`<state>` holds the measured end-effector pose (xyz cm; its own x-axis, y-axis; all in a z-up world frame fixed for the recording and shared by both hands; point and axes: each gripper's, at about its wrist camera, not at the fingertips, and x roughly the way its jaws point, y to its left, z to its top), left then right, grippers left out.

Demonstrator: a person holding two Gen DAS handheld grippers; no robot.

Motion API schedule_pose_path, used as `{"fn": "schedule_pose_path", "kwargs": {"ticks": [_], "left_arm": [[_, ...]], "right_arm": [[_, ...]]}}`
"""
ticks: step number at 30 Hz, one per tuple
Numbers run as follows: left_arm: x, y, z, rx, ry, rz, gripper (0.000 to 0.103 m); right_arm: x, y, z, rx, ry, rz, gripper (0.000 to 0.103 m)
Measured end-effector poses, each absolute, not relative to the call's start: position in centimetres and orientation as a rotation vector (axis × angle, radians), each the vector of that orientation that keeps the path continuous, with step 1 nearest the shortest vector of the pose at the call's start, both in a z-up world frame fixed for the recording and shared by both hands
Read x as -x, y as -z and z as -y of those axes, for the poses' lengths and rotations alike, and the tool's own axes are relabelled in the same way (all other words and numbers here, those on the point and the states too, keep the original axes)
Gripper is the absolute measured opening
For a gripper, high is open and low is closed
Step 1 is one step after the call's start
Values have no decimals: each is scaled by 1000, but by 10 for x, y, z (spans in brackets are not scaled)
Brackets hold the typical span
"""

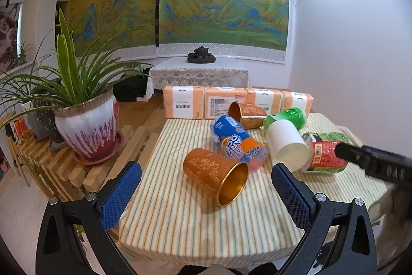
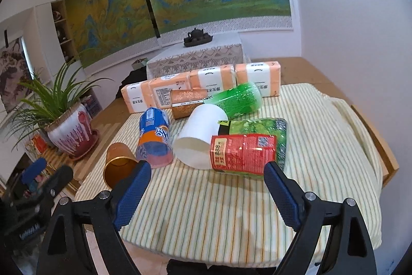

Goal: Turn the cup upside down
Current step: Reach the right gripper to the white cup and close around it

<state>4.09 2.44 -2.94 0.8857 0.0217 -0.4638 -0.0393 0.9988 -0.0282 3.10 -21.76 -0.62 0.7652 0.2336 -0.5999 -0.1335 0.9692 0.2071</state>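
Observation:
Several cups lie on their sides on a striped tablecloth [image 1: 180,218]. An orange-gold metal cup [image 1: 215,178] lies nearest in the left wrist view, mouth toward me; it also shows in the right wrist view [image 2: 118,163]. Beside it lie a blue-orange cup [image 1: 237,143], a white paper cup [image 1: 287,144], a red-green cup [image 2: 247,148], a green cup [image 2: 235,99] and a second gold cup [image 1: 247,115]. My left gripper [image 1: 206,184] is open, its blue pads either side of the gold cup, short of it. My right gripper [image 2: 207,187] is open and empty before the red-green cup.
A row of orange tissue packs [image 1: 221,105] lines the table's back edge. A potted plant [image 1: 85,125] stands on a slatted bench at the left. A low table with a teapot set [image 1: 200,56] stands by the far wall.

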Motion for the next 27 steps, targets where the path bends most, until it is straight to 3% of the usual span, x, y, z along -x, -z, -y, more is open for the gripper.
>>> {"fn": "schedule_pose_path", "kwargs": {"ticks": [17, 27], "left_arm": [[-46, 40, -49, 65, -71, -510, 102], [-51, 48, -66, 87, -103, -520, 102]], "right_arm": [[-165, 4, 218, -249, -290, -969, 86], [-239, 37, 187, -171, -261, -1234, 85]]}}
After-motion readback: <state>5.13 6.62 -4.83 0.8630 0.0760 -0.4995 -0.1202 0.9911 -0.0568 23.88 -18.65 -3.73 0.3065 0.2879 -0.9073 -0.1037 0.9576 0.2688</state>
